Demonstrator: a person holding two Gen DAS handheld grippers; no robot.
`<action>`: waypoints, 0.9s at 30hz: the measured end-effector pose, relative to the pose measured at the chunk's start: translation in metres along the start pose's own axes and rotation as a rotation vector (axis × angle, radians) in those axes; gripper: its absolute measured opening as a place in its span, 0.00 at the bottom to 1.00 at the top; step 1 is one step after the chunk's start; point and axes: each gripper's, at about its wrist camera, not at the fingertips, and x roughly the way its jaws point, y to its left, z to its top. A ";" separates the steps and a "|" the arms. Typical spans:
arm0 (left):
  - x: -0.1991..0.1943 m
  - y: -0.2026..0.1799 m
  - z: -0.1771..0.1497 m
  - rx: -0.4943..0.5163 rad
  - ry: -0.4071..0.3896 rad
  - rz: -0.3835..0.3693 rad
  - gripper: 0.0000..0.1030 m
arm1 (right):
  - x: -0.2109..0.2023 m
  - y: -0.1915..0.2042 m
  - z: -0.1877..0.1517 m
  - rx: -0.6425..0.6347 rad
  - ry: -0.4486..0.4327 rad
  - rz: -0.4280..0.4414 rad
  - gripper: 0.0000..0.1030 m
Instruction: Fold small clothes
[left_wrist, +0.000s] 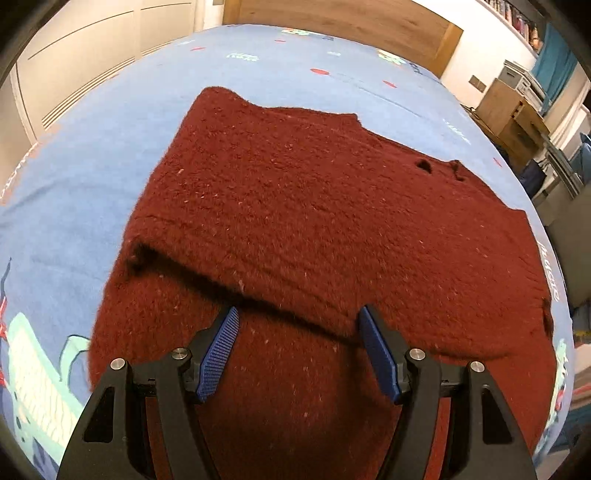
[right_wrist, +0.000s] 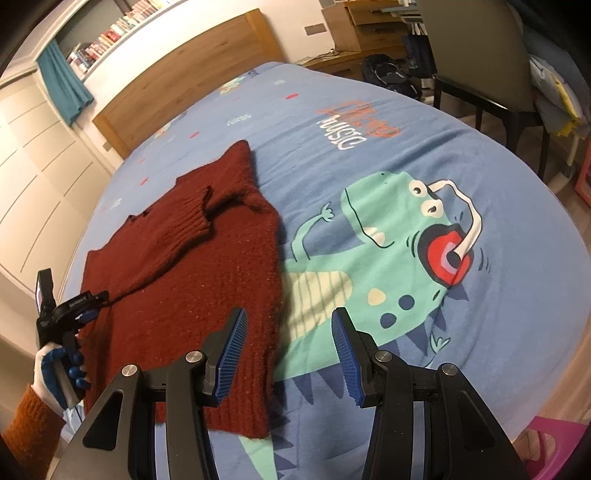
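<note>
A dark red knit sweater (left_wrist: 295, 221) lies flat on the blue bed cover (left_wrist: 92, 166), with one sleeve folded across its body. My left gripper (left_wrist: 297, 321) is open and empty, low over the sweater at the folded sleeve's edge. In the right wrist view the sweater (right_wrist: 184, 266) lies left of centre, its ribbed sleeve cuff (right_wrist: 192, 221) resting on the body. My right gripper (right_wrist: 288, 325) is open and empty above the sweater's right edge near the hem. The left gripper (right_wrist: 86, 314) also shows there at the sweater's left side, held by a gloved hand.
The blue bed cover (right_wrist: 406, 147) has a green dinosaur print (right_wrist: 388, 258) right of the sweater. A wooden headboard (right_wrist: 184, 81) stands at the far end. A dark chair (right_wrist: 491, 85) and a black bag (right_wrist: 388, 77) stand beyond the bed's right side. White cupboards (right_wrist: 37, 166) are at the left.
</note>
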 end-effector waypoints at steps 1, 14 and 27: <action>-0.004 0.000 -0.002 0.008 -0.001 0.001 0.60 | -0.002 0.001 0.000 -0.001 -0.004 0.002 0.48; -0.080 0.049 -0.014 0.021 -0.021 0.001 0.60 | -0.024 0.018 -0.008 -0.012 -0.028 0.036 0.48; -0.140 0.114 -0.050 -0.082 0.008 -0.035 0.60 | -0.025 0.020 -0.029 0.012 0.012 0.076 0.48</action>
